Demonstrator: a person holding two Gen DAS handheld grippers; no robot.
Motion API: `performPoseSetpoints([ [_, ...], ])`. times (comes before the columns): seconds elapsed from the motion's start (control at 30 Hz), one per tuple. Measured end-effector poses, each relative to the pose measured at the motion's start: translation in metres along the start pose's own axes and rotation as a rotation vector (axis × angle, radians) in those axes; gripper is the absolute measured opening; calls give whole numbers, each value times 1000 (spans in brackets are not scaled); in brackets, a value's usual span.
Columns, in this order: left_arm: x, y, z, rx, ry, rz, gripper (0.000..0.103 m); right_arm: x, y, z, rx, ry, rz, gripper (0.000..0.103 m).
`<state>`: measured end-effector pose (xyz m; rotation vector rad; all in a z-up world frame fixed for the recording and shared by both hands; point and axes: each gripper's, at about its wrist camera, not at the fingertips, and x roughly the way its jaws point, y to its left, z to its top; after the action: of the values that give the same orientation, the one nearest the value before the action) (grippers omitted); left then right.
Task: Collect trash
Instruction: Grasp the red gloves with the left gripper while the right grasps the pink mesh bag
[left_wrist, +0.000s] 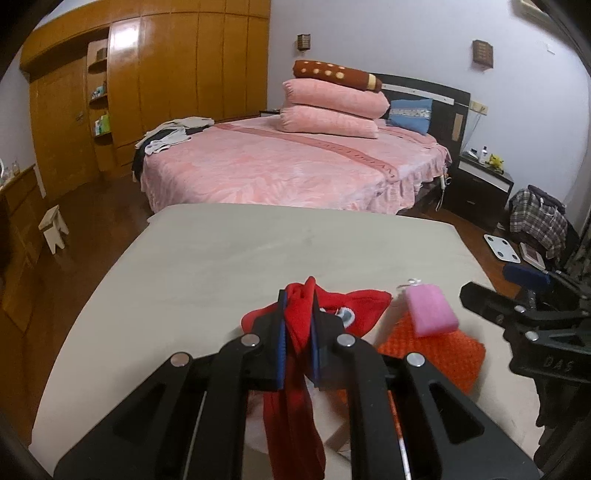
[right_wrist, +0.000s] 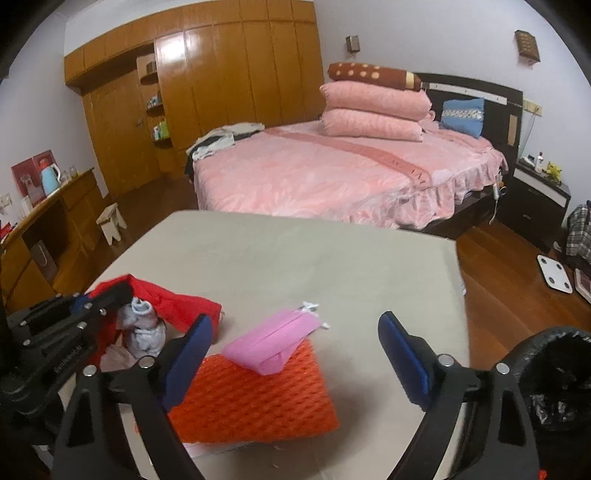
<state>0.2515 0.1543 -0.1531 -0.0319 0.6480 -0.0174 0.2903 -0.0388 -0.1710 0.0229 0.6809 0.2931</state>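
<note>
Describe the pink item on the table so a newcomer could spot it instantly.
On the beige table before the bed, find the orange mesh pad. The pink pouch lies on its far edge, the only smooth pink thing, beside the red bag.

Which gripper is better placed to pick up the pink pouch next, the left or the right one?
The right. The right gripper is open and the pink pouch, lying on the orange mesh pad, sits just ahead between its fingers. The left gripper is shut on the red bag.

The right hand-held gripper (left_wrist: 480, 295) bears raised letters that seem to read "DAS" on its black body.
</note>
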Motion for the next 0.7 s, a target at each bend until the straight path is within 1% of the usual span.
performPoseSetpoints([
  [0.1,2,5,-1,-6,7,-11,9,13,4,-3,6,32,11,83],
  [0.2,2,8,-2,-10,14,-33,9,25,8,-5,2,66,23,75],
  [0.3,2,12,-4,-9,12,-31,9,34,12,-9,-11,102,27,62],
  [0.33,2,13,-5,-14,14,-31,9,39,13,-12,-11,124,39,55],
  [0.37,2,15,-6,-18,17,-30,9,40,13,-14,-6,137,52,45],
  [0.43,3,16,-7,-22,19,-31,9,43,13,-17,3,158,67,37],
  [0.5,2,16,-8,-24,21,-33,9,40,13,-18,-5,150,72,30],
  [0.57,0,16,-9,-25,22,-36,9,33,13,-17,-14,134,78,20],
  [0.67,-2,16,-8,-33,26,-46,9,21,12,-13,-8,107,99,13],
  [0.7,-4,15,-8,-36,26,-50,9,18,12,-11,-12,100,102,13],
])
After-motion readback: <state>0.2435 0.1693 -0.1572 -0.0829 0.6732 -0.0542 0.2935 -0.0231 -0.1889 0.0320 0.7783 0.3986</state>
